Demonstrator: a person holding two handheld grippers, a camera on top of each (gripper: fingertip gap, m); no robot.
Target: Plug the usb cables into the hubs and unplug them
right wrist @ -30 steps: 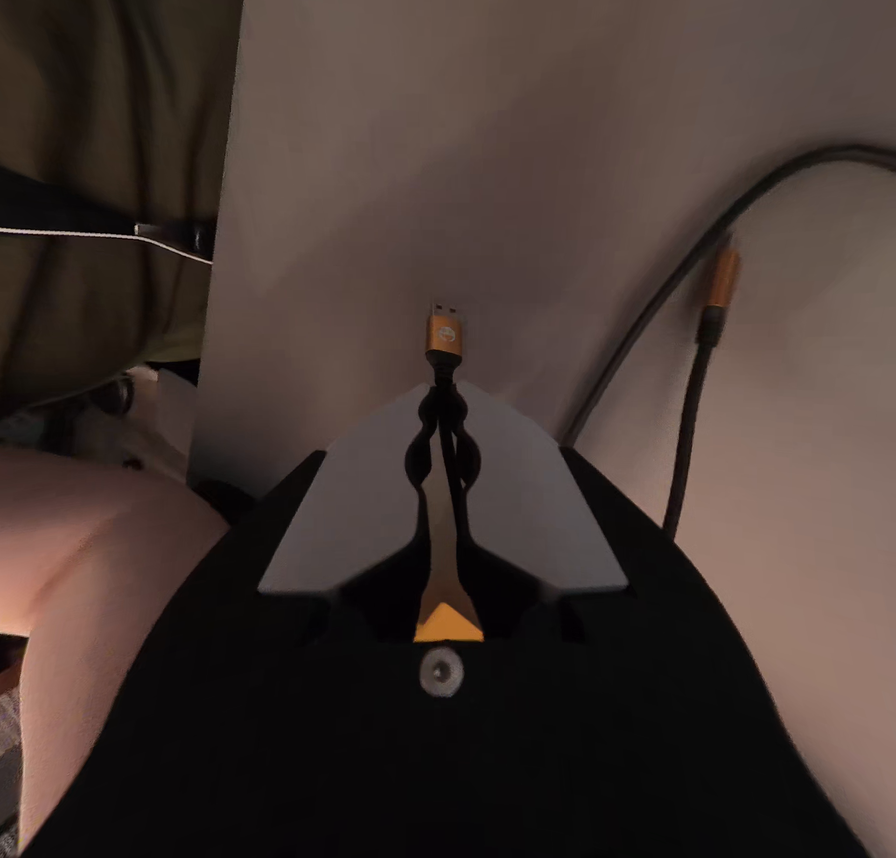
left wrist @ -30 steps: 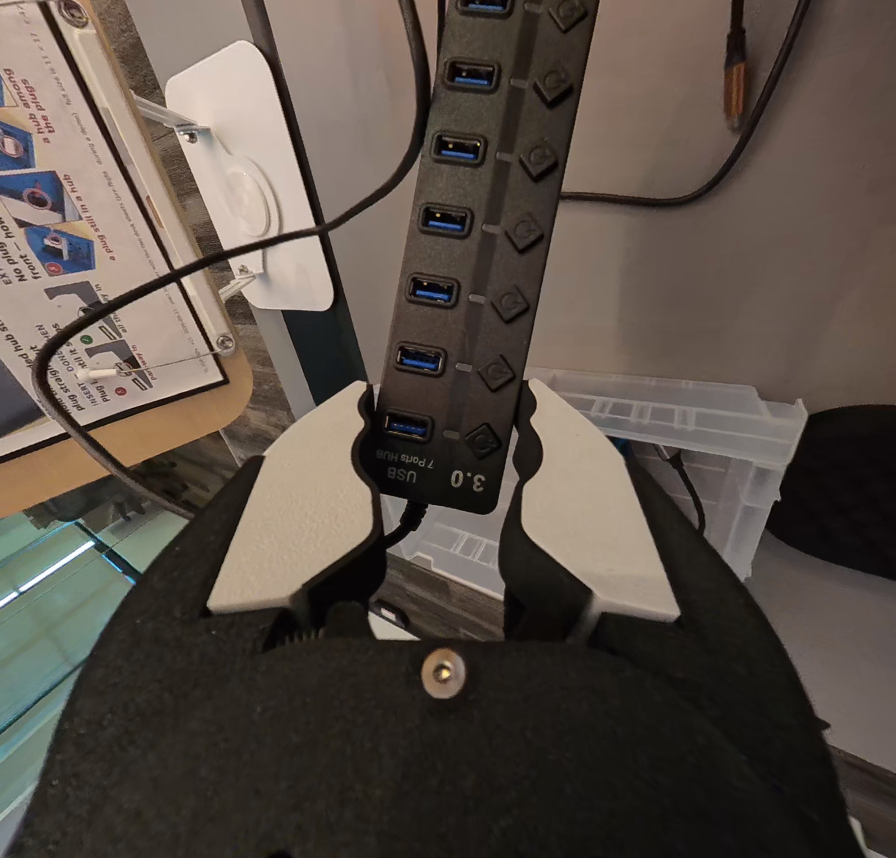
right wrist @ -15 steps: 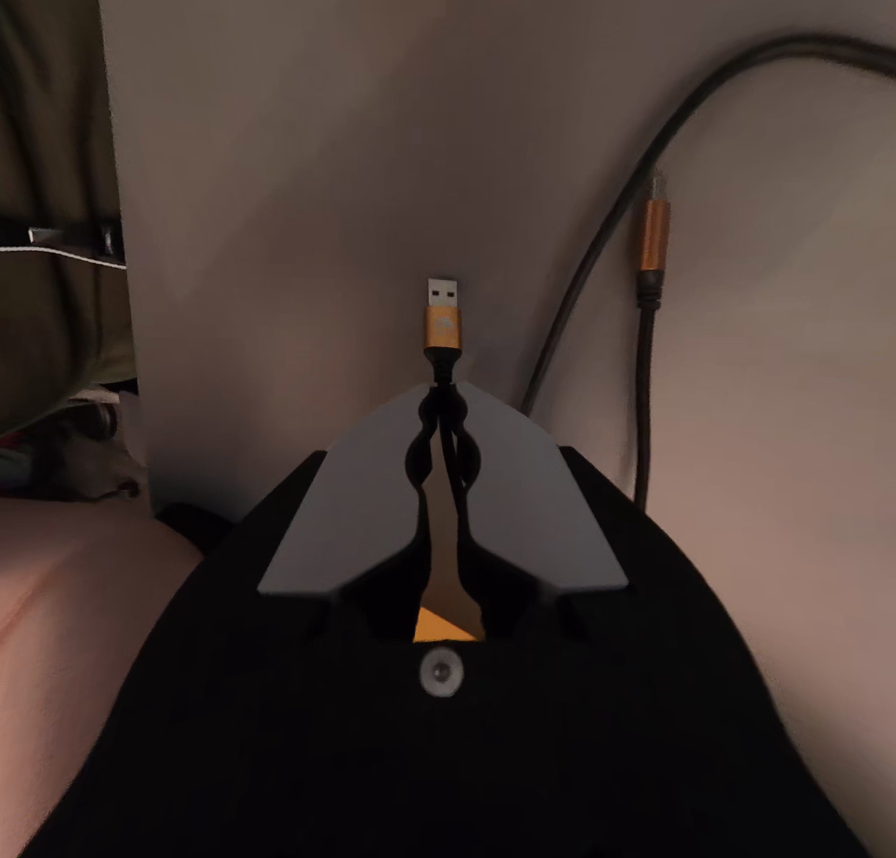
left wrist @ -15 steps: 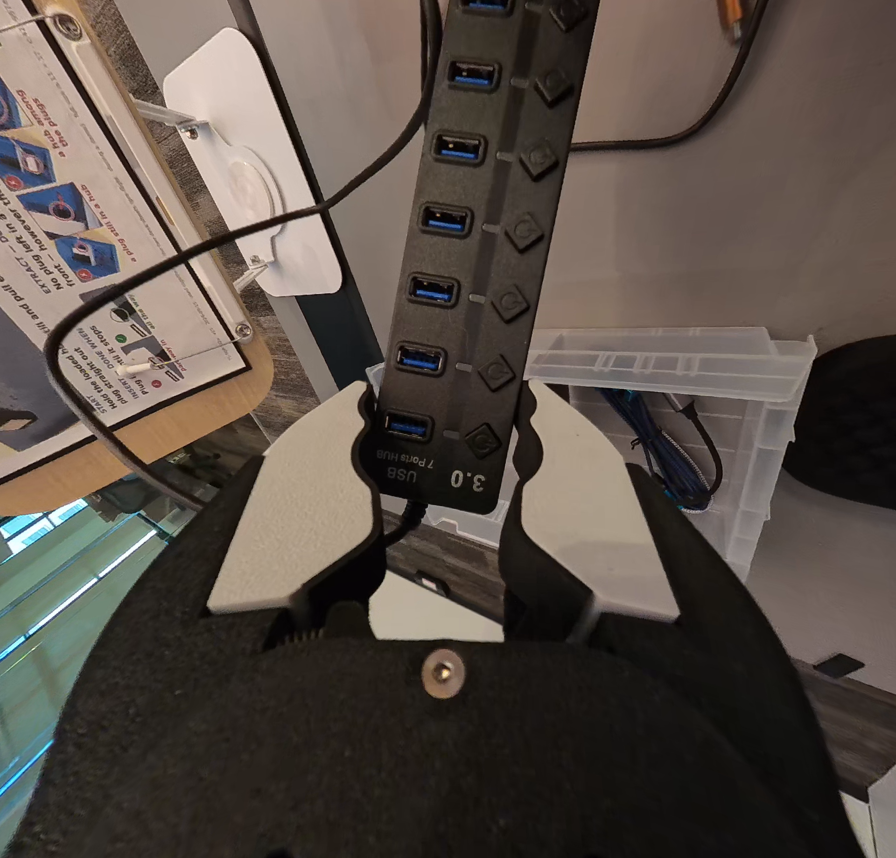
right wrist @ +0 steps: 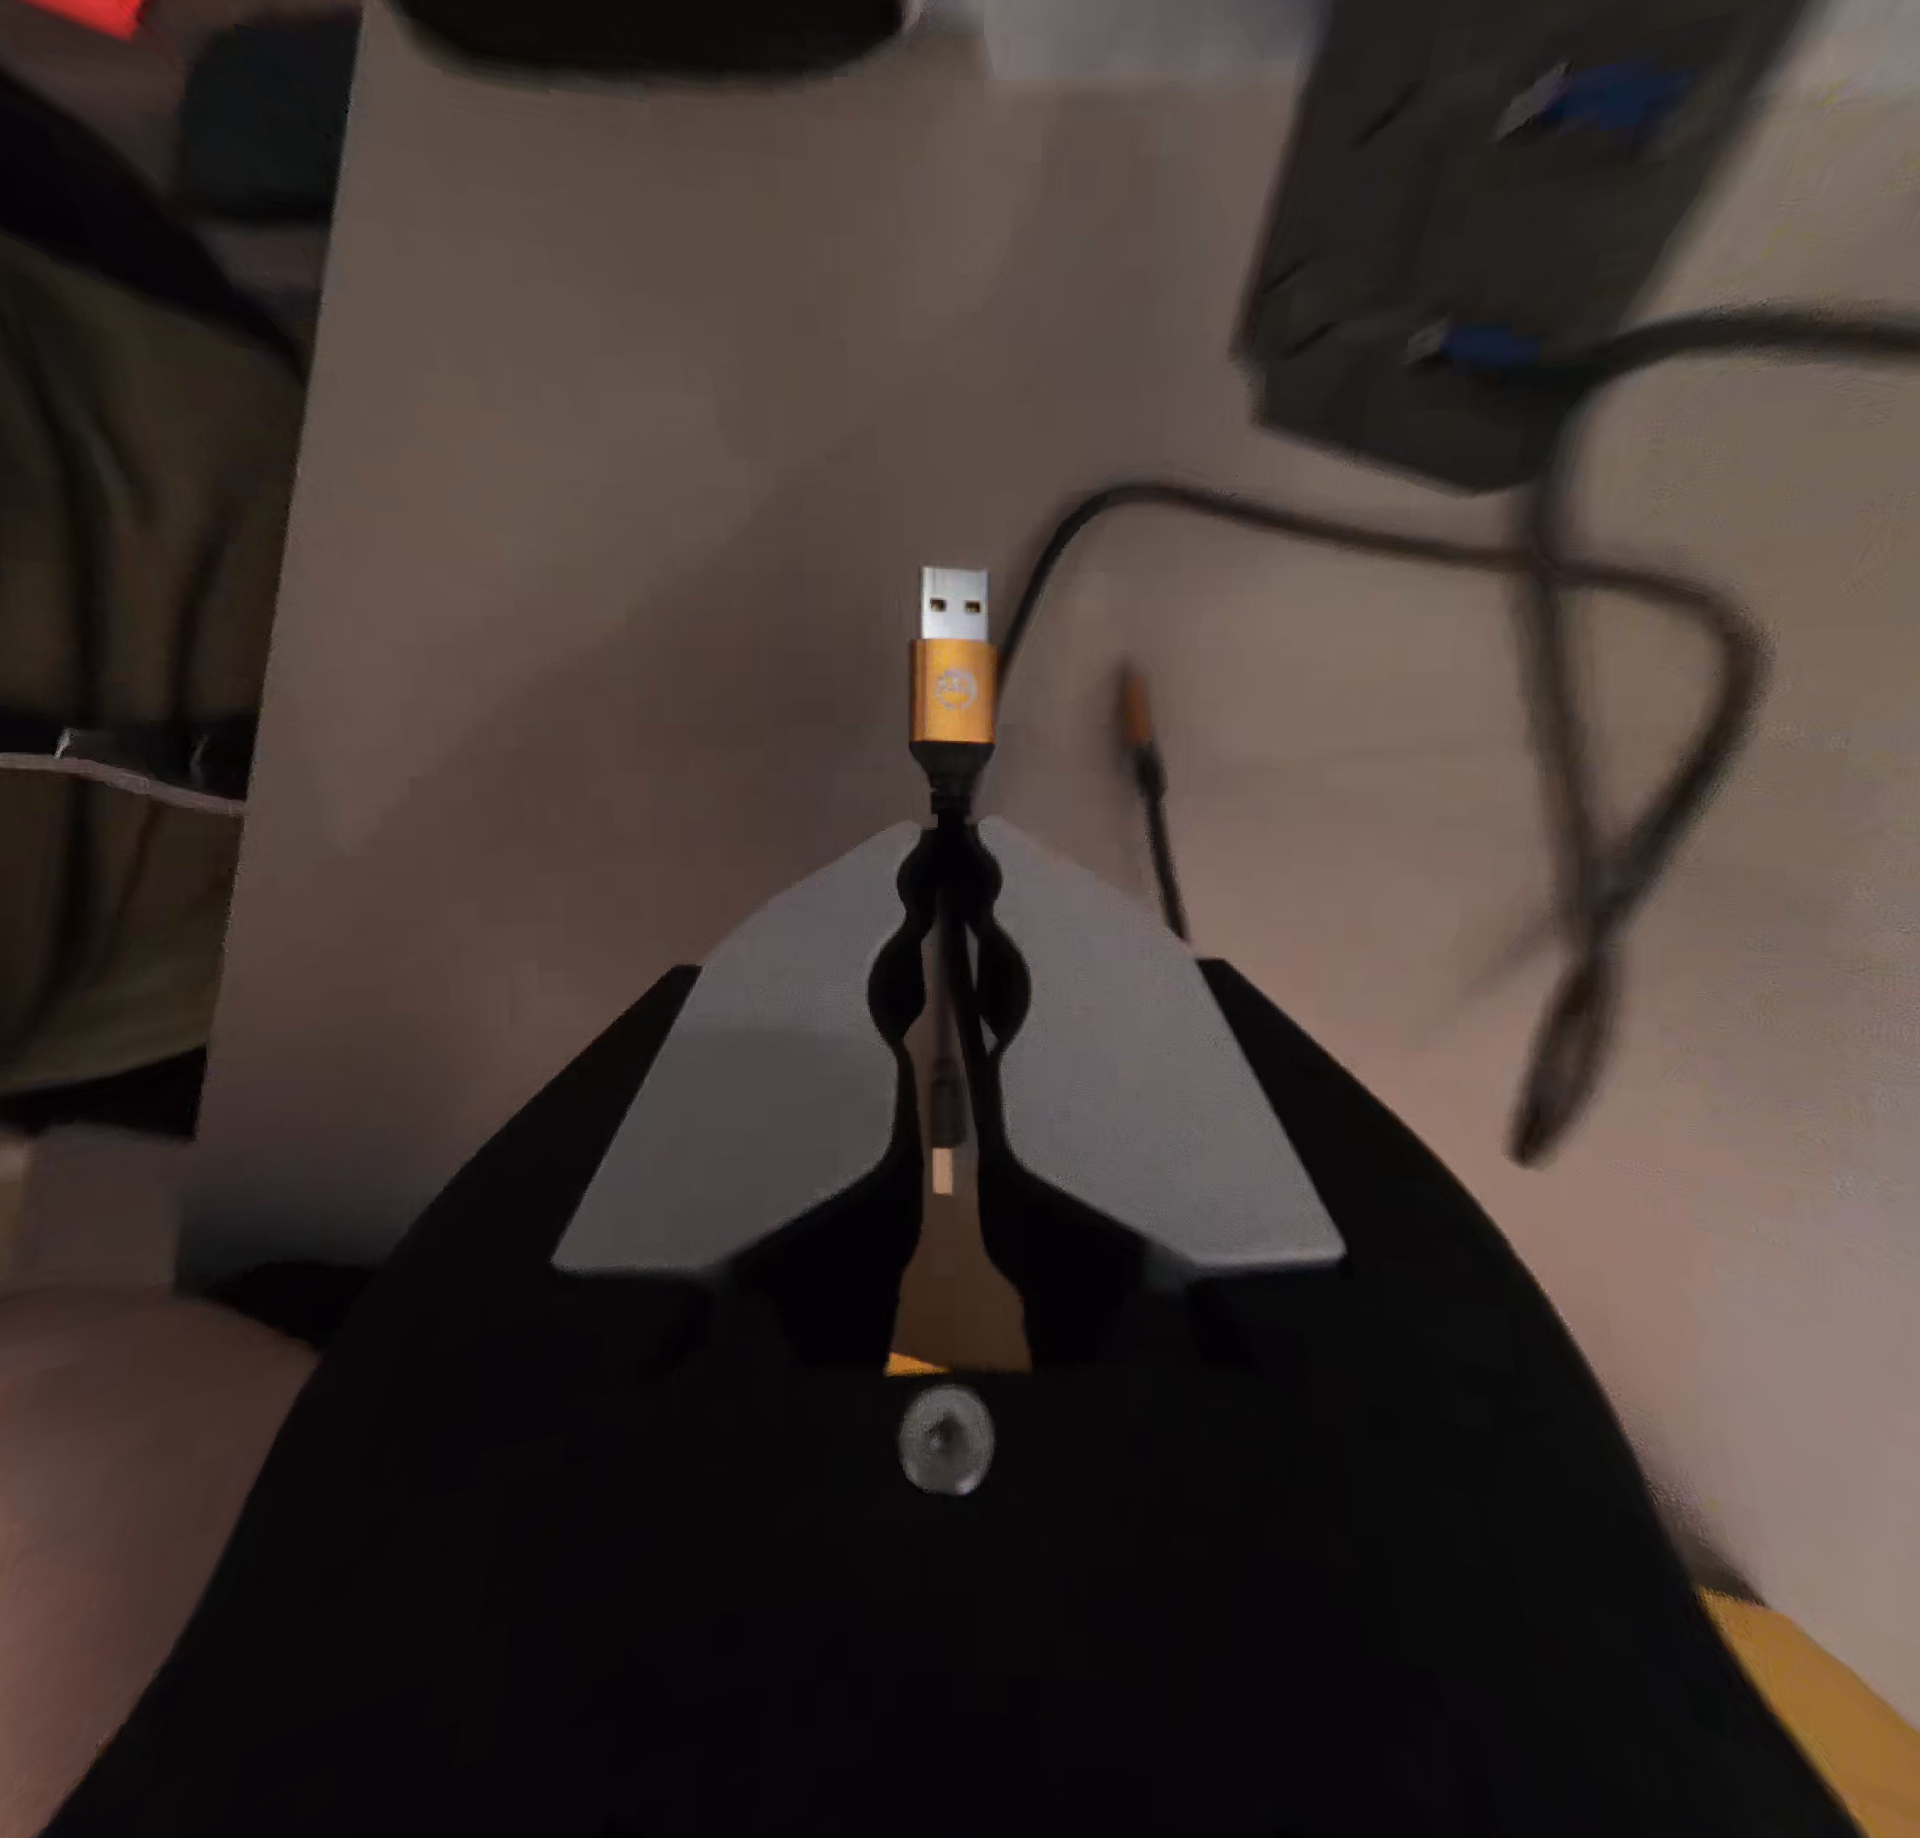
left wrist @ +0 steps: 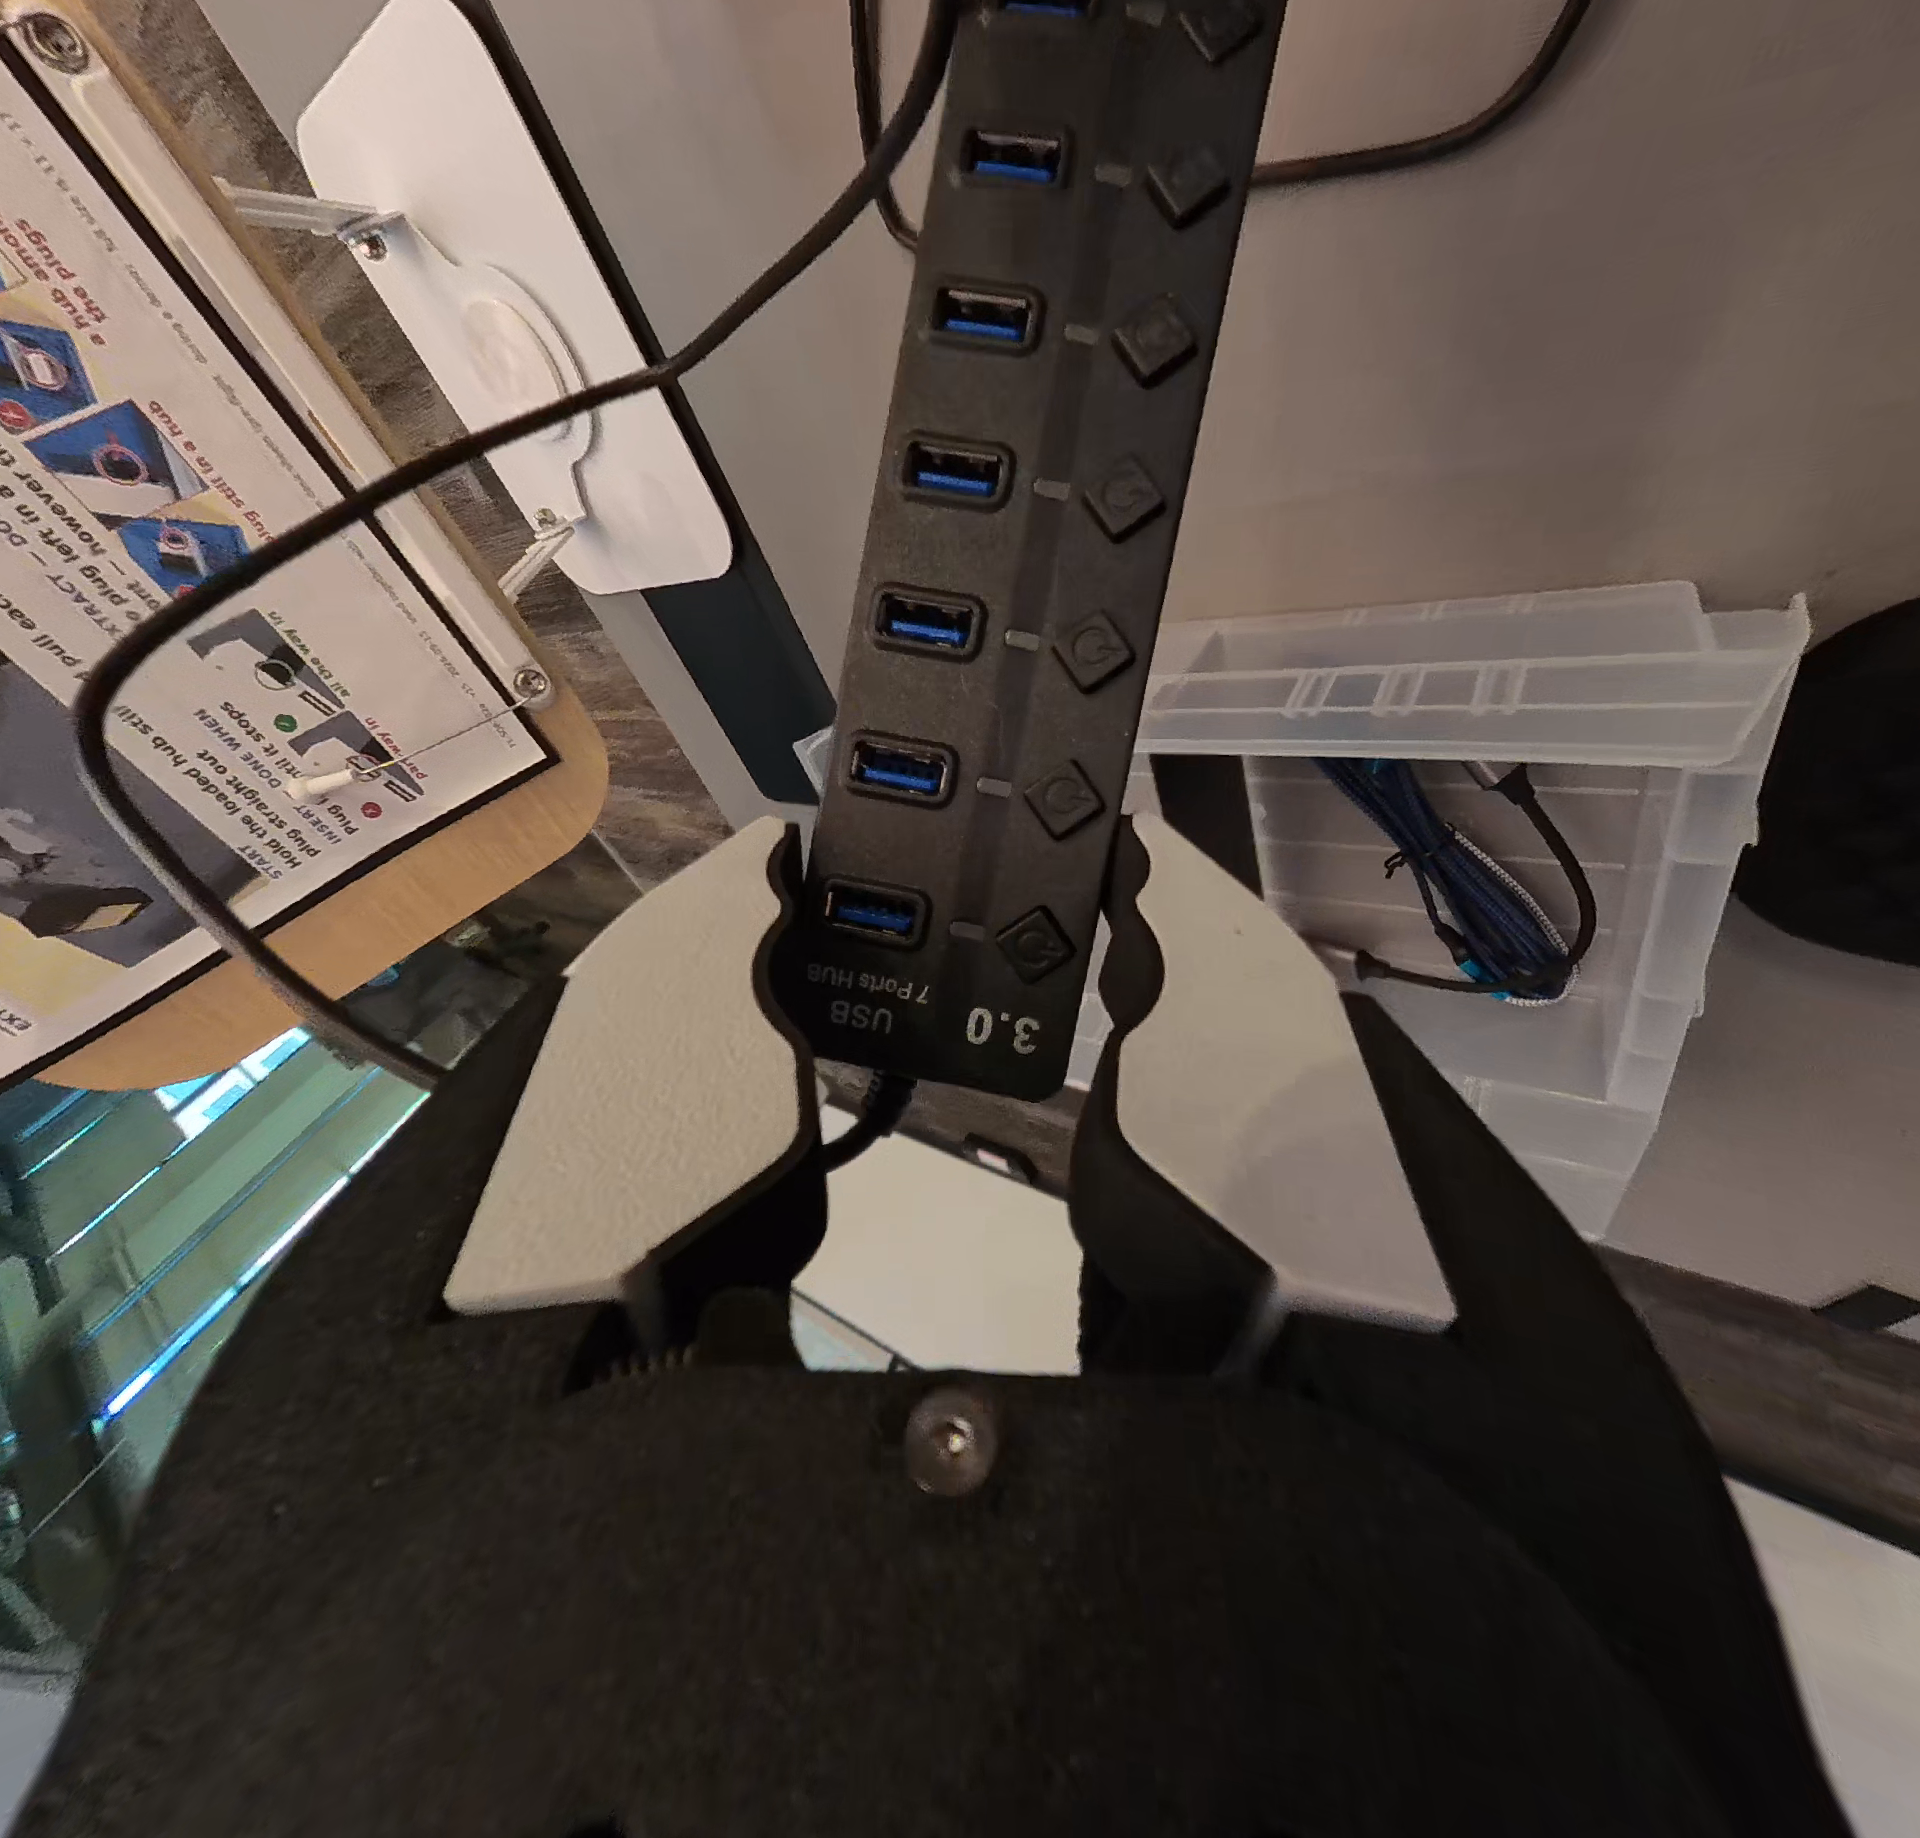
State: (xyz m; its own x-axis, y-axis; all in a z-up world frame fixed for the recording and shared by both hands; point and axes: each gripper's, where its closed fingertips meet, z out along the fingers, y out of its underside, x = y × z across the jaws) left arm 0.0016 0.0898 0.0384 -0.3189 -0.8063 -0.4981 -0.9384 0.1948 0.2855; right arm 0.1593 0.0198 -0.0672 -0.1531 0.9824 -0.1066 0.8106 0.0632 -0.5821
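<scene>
My left gripper (left wrist: 951,941) is shut on the near end of a long black USB hub (left wrist: 1049,458) and holds it pointing away, above the white table. Its several blue ports and diamond-shaped buttons face me, all ports empty. The hub's own black cable (left wrist: 312,552) loops off to the left. My right gripper (right wrist: 951,822) is shut on a black cable just behind its orange USB plug (right wrist: 954,692), whose silver tip points forward. The hub also shows blurred at the upper right of the right wrist view (right wrist: 1538,178), apart from the plug.
A clear plastic bin (left wrist: 1496,843) holding a blue braided cable (left wrist: 1475,884) sits at the right. A printed instruction sheet on a wooden board (left wrist: 260,645) and a white bracket (left wrist: 499,292) stand at the left. Loose black cables (right wrist: 1621,708) lie on the white table. The grippers' ends are close to 20 cm from one another.
The right gripper has swung with the plug so the hub now enters its view at the upper right. The left gripper has tipped slightly, showing more of the bin.
</scene>
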